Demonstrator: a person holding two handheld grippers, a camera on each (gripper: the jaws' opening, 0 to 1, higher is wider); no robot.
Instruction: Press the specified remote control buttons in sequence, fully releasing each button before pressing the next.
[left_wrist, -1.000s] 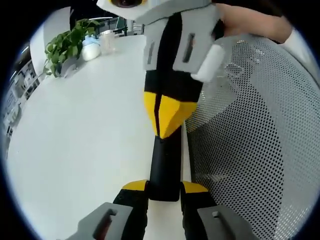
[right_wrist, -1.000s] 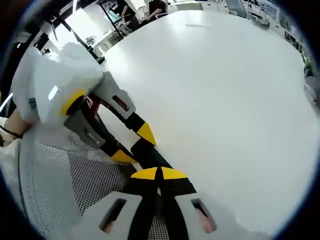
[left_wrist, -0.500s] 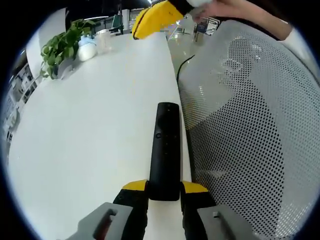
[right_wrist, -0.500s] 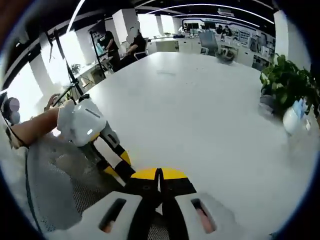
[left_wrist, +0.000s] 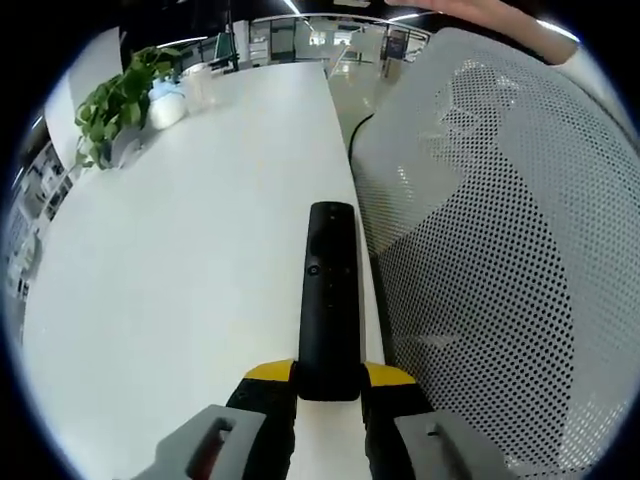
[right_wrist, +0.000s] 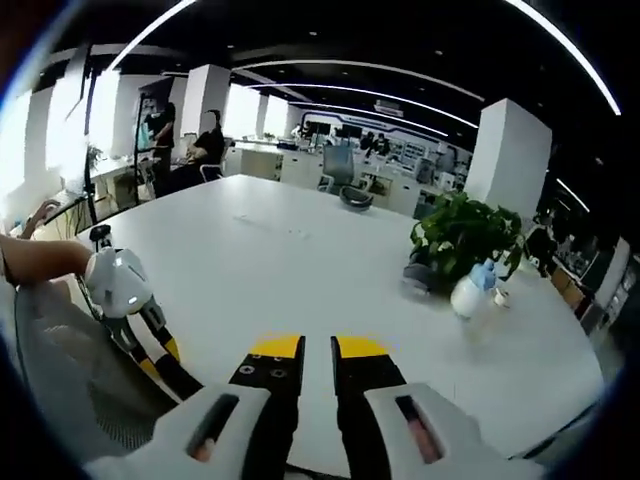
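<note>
The left gripper (left_wrist: 329, 378) clamps the black remote (left_wrist: 329, 300) at the tabletop (left_wrist: 180, 250) edge; the right gripper (right_wrist: 317, 350) hangs slightly parted, empty.

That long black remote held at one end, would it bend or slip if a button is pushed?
The remote control looks like rigid plastic, so it probably won't bend. The left tool grips just its near end, so a press far out might tilt it. Its smooth finish may be slippery.

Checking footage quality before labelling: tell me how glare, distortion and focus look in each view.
Left gripper view: the glossy white table is washed pale, the slim black remote control stays sharp, and fisheye bends the table edge. Right gripper view: bright windows at left blow out, ceiling lights curve.
</note>
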